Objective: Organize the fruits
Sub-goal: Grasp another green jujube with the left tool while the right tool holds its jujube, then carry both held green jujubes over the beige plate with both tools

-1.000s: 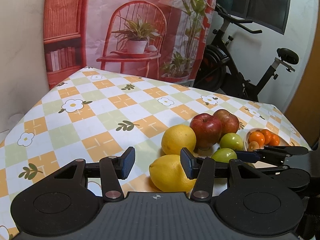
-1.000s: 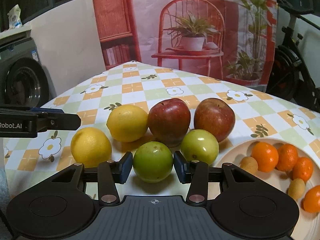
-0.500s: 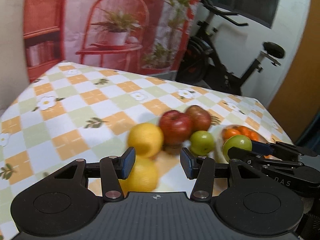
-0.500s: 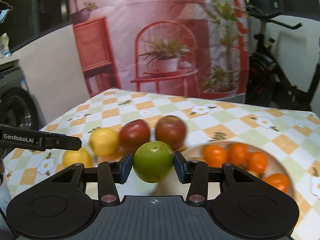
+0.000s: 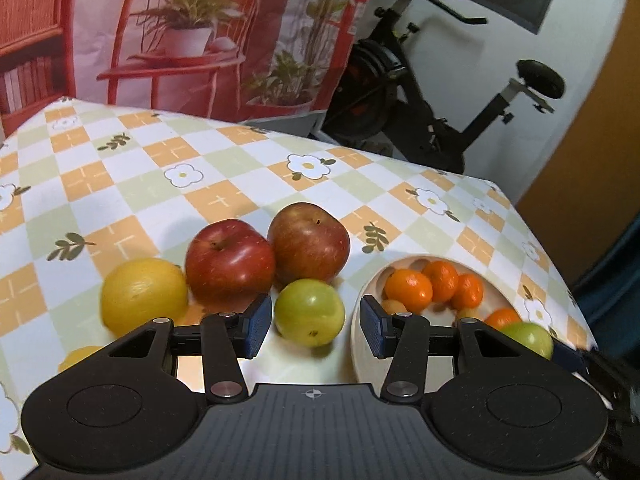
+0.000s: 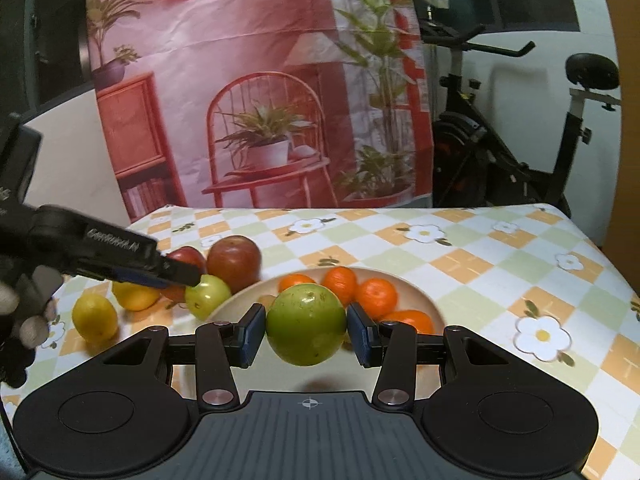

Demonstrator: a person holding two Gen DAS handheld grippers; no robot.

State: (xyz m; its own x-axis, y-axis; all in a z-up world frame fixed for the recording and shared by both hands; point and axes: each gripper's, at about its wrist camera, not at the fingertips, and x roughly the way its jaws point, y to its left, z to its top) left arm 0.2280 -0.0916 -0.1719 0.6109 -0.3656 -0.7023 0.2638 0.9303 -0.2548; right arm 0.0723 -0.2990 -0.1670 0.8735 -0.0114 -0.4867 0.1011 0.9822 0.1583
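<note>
My right gripper [image 6: 306, 334] is shut on a green apple [image 6: 306, 324] and holds it above the near side of the beige plate [image 6: 432, 300]; the held apple also shows in the left wrist view [image 5: 528, 338]. My left gripper [image 5: 310, 326] is open, its pads on either side of a second green apple [image 5: 310, 312] on the table. Two red apples [image 5: 230, 260] [image 5: 308, 242] and a yellow lemon [image 5: 144, 294] lie just behind. The plate [image 5: 364, 312] holds several small oranges [image 5: 408, 290].
A second lemon [image 6: 95, 318] lies at the left near the table edge. The checked tablecloth [image 5: 160, 184] stretches behind the fruit. An exercise bike [image 5: 432, 96] and a printed backdrop [image 5: 180, 32] stand beyond the table.
My right gripper lifted the green apple off the table and carried it right, over the plate. My left gripper swung right, from the lemons to the second green apple.
</note>
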